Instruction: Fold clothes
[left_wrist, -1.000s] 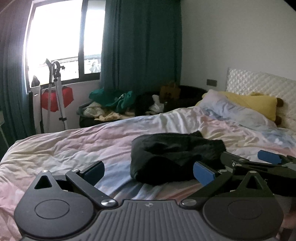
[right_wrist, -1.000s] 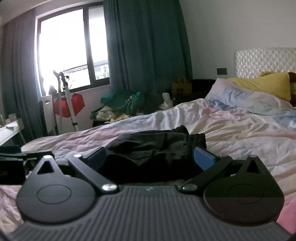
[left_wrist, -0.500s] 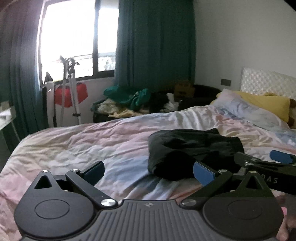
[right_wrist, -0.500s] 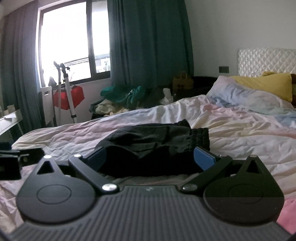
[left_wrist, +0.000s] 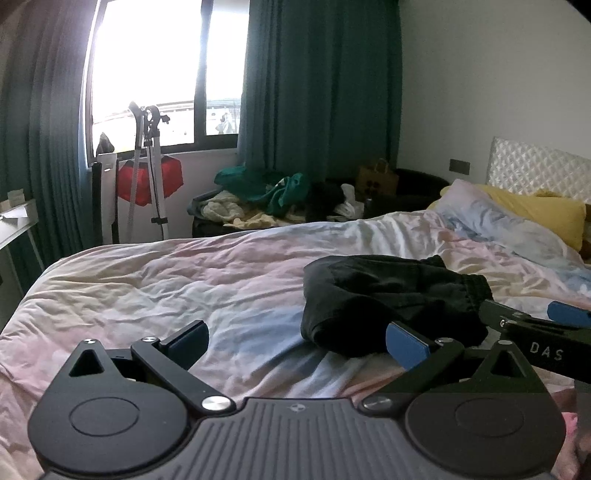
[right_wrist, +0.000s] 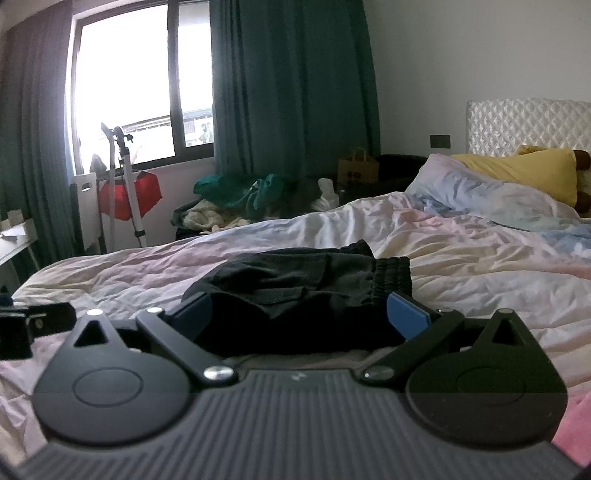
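Black garment lying bunched on the bed

We are hovering the left claw (left_wrist: 297, 338) and right claw (right_wrist: 299, 310) (both spread wide, empty) near the black garment (right_wrist: 306, 280), frame centre, on the bed (left_wrist: 166, 280).

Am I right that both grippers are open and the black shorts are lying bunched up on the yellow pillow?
Not quite. The left gripper and right gripper are both open, and the black shorts are bunched up, but they lie on the pastel duvet, well short of the yellow pillow. The right wrist view shows it.

The right gripper (left_wrist: 532, 317) is cut off by the left wrist view's right edge.
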